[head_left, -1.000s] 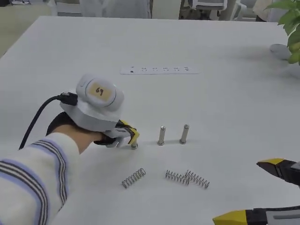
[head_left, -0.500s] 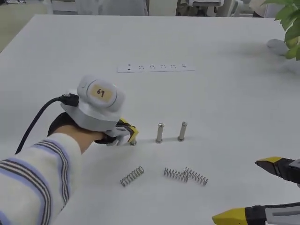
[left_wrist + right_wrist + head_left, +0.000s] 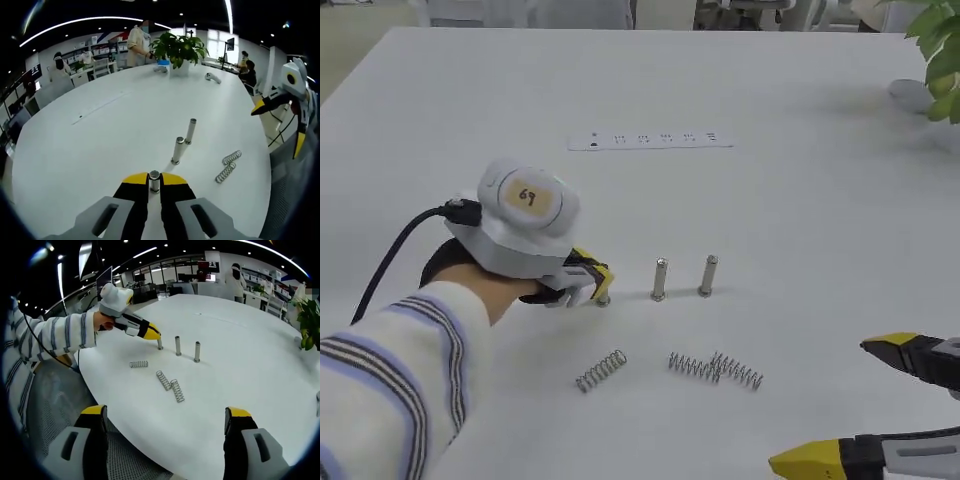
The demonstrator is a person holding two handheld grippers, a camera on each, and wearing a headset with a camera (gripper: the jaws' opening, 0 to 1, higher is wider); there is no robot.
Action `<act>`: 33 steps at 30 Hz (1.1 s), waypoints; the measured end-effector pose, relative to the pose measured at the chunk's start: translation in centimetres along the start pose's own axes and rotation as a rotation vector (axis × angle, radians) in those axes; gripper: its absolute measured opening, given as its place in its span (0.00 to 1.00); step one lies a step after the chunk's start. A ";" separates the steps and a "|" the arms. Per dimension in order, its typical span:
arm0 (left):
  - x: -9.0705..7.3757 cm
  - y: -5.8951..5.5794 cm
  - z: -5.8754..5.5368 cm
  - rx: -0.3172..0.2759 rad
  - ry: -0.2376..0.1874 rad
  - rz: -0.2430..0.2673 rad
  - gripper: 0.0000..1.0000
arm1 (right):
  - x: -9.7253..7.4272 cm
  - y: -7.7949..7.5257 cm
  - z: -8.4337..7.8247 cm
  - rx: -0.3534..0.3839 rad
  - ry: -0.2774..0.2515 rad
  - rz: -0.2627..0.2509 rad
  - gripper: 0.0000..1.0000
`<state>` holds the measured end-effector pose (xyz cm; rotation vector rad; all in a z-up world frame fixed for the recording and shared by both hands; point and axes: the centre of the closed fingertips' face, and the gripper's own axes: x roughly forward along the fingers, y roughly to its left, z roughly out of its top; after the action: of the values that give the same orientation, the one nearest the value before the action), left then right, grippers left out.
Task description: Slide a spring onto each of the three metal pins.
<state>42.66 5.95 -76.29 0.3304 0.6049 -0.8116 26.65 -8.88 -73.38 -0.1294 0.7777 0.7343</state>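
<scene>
The springs (image 3: pixel 601 370) look light, thin and easy to squash or tangle, so each is best pinched gently near one end. They lie on the worktop (image 3: pixel 800 180) in front of the upright pins (image 3: pixel 659 279), two of them touching. The left gripper (image 3: pixel 155 181) has its jaws clamped on the end pin (image 3: pixel 154 176). The right gripper (image 3: pixel 165 411) hovers nearby with its jaws wide apart, holding nothing.

The table (image 3: pixel 770 200) is plain white. Each pin (image 3: pixel 660 279) is shiny silver, the springs (image 3: pixel 601 370) a duller silver-grey. The left gripper (image 3: pixel 603 287) has a pale grey body, a tan label (image 3: pixel 529 197) and black jaws tipped yellow; the right gripper (image 3: pixel 820 404) is black, also tipped yellow. The sleeve (image 3: pixel 390 380) is white with dark stripes, the cable (image 3: pixel 395 260) black, the plant (image 3: pixel 942 60) green.
</scene>
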 end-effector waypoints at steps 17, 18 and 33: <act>-0.3 -0.4 0.7 0.004 -0.043 -0.008 0.12 | -0.2 0.0 -0.2 0.004 0.004 -0.002 0.95; -0.3 -0.3 0.6 0.003 -0.046 -0.009 0.12 | -0.2 0.1 -0.2 0.003 0.004 -0.002 0.95; -1.5 -0.3 0.2 -0.059 -0.061 -0.018 0.18 | -0.1 0.6 -0.4 -0.005 0.013 0.011 0.94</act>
<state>41.70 6.57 -75.22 0.2463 0.5742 -0.8163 26.04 -8.63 -73.51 -0.1345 0.7900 0.7469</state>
